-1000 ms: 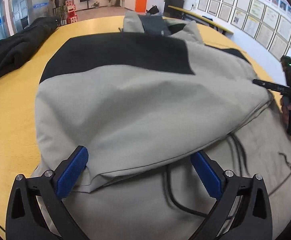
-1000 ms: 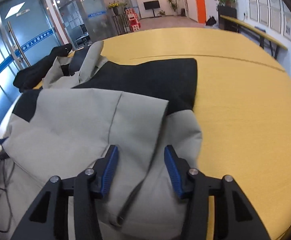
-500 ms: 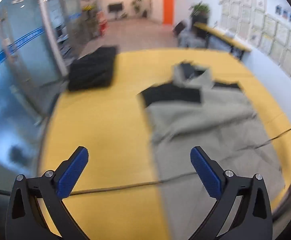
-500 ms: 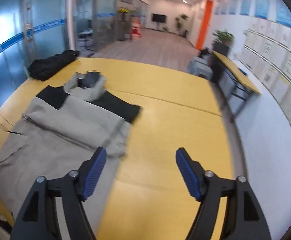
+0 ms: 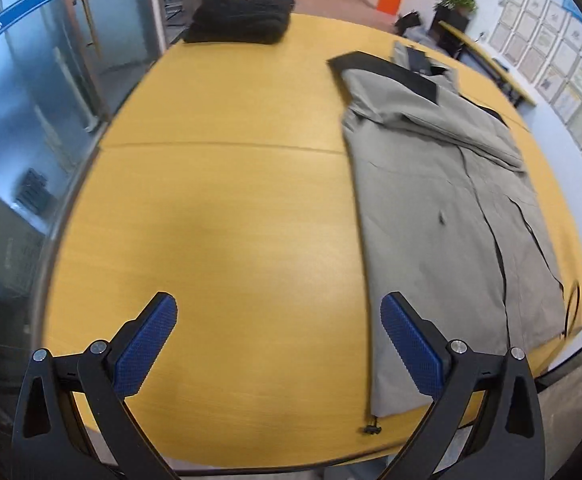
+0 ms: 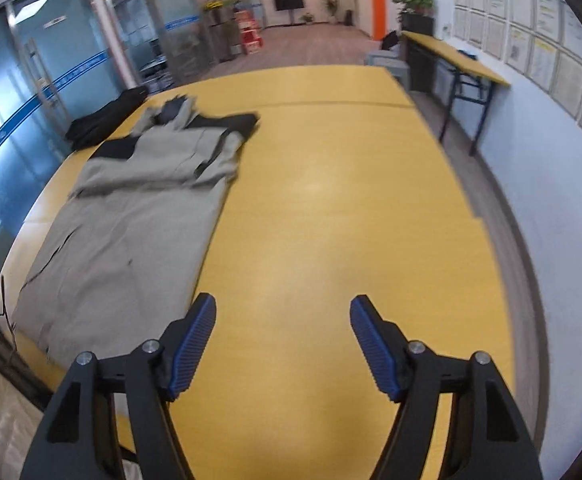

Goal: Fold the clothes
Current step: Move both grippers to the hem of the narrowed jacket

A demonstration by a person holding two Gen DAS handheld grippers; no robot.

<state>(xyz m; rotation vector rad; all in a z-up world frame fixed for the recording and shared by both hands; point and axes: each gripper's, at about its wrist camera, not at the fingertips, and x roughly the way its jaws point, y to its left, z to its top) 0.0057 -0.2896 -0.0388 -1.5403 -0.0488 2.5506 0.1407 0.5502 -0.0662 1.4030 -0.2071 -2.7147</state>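
A grey jacket with black shoulder panels (image 5: 443,184) lies flat on the yellow table (image 5: 227,216), its sleeves folded across the chest; it also shows in the right wrist view (image 6: 131,216). My left gripper (image 5: 277,340) is open and empty, raised above the table's near edge, left of the jacket's hem. My right gripper (image 6: 283,340) is open and empty, raised above bare table to the right of the jacket.
A folded black garment (image 5: 243,20) lies at the table's far end and also shows in the right wrist view (image 6: 99,122). A glass partition (image 5: 31,100) runs along the left. A narrow side table (image 6: 451,64) stands by the right wall. A black cable (image 5: 571,312) hangs off the table edge near the hem.
Both grippers have let go of the jacket and pulled back and up, away from it. The right gripper's jaws have opened wider. The jacket stays on the table with sleeves folded in.
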